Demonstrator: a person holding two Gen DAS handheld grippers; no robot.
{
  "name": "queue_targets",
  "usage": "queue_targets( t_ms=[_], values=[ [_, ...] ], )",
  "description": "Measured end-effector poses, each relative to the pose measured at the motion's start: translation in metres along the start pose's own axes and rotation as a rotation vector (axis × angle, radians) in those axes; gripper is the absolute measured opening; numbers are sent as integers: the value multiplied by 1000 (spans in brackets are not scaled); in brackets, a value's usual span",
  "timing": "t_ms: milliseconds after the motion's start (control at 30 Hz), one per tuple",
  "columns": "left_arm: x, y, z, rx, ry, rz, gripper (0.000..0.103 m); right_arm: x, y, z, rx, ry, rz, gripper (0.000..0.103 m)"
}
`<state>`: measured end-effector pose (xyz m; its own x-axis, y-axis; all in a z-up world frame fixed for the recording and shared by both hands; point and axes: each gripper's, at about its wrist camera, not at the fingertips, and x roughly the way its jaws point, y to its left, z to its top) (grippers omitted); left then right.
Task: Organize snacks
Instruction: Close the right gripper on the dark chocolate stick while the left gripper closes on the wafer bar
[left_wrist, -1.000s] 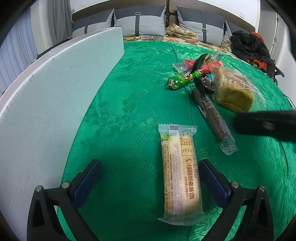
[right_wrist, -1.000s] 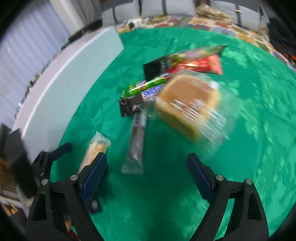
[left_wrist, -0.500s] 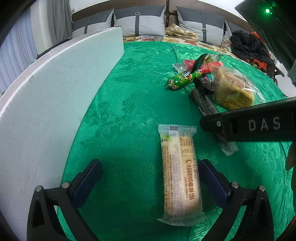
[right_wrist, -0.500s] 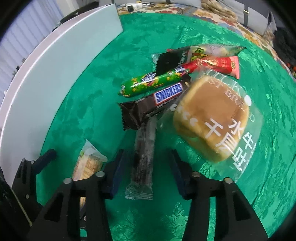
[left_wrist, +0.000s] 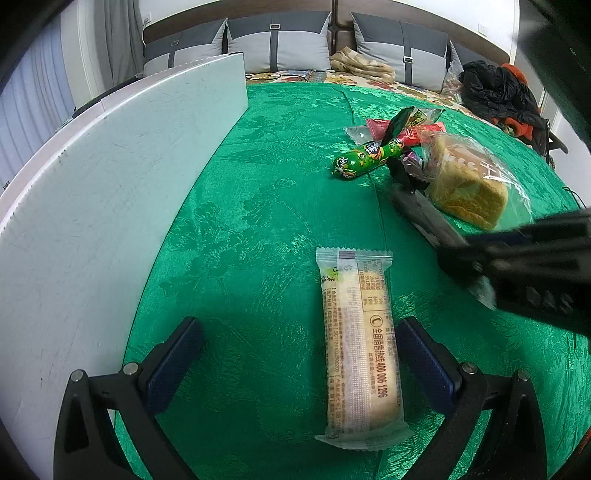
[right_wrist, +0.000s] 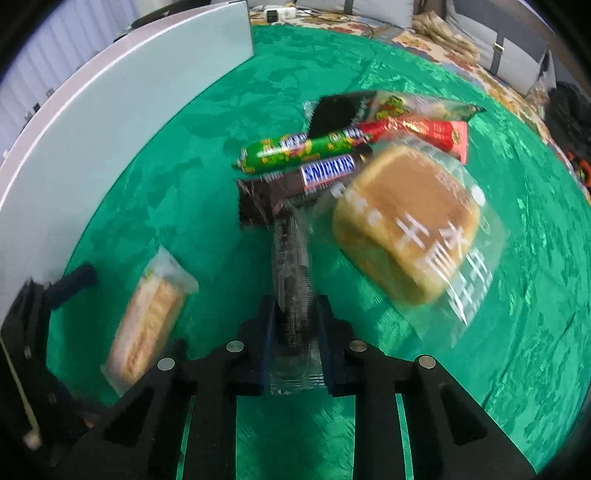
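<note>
My right gripper (right_wrist: 295, 314) points steeply down and its jaws are closing on a dark bar in a clear wrapper (right_wrist: 291, 266); both pads touch the bar's near end. Beyond it lies a pile: a Snickers bar (right_wrist: 317, 173), a green sausage stick (right_wrist: 299, 151), a red packet (right_wrist: 424, 133) and a bagged bread loaf (right_wrist: 410, 218). My left gripper (left_wrist: 297, 328) hangs open over the green cloth (left_wrist: 258, 184). A pale wrapped cake bar (left_wrist: 356, 343) lies flat between its fingers, close to the right one. The right gripper (left_wrist: 454, 254) enters this view from the right, blurred.
A white board (left_wrist: 110, 184) stands on edge along the left side of the cloth. Grey pillows (left_wrist: 280, 44) line the back. A heap of dark clothing (left_wrist: 495, 92) lies at the far right.
The right gripper's jaws went from wide open to pressed around the dark bar's near end, and it tipped further down over the bar. The left gripper and the pale bar stayed put.
</note>
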<state>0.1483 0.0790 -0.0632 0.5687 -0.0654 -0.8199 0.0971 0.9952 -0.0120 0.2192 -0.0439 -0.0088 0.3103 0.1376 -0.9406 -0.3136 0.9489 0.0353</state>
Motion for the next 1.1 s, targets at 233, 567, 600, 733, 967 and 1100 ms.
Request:
queue_targets(
  t_ms=[233, 567, 600, 733, 967, 1100],
  values=[
    [0, 0, 0, 0, 0, 1, 103, -19, -24, -48, -20, 3, 5, 22],
    [1, 0, 0, 0, 0, 1, 103, -56, -102, -140, 234, -107, -153, 22],
    [1, 0, 0, 0, 0, 1, 103, -57, -111, -141, 275, -117, -167, 25],
    [1, 0, 0, 0, 0, 2, 103, -51, -140, -131, 391, -157, -184, 55],
    [1, 0, 0, 0, 0, 2, 103, -38, -142, -121, 401, -253, -241, 78],
    [1, 0, 0, 0, -1, 2, 103, -39, -144, -130, 407, -289, -248, 83]
  ],
)
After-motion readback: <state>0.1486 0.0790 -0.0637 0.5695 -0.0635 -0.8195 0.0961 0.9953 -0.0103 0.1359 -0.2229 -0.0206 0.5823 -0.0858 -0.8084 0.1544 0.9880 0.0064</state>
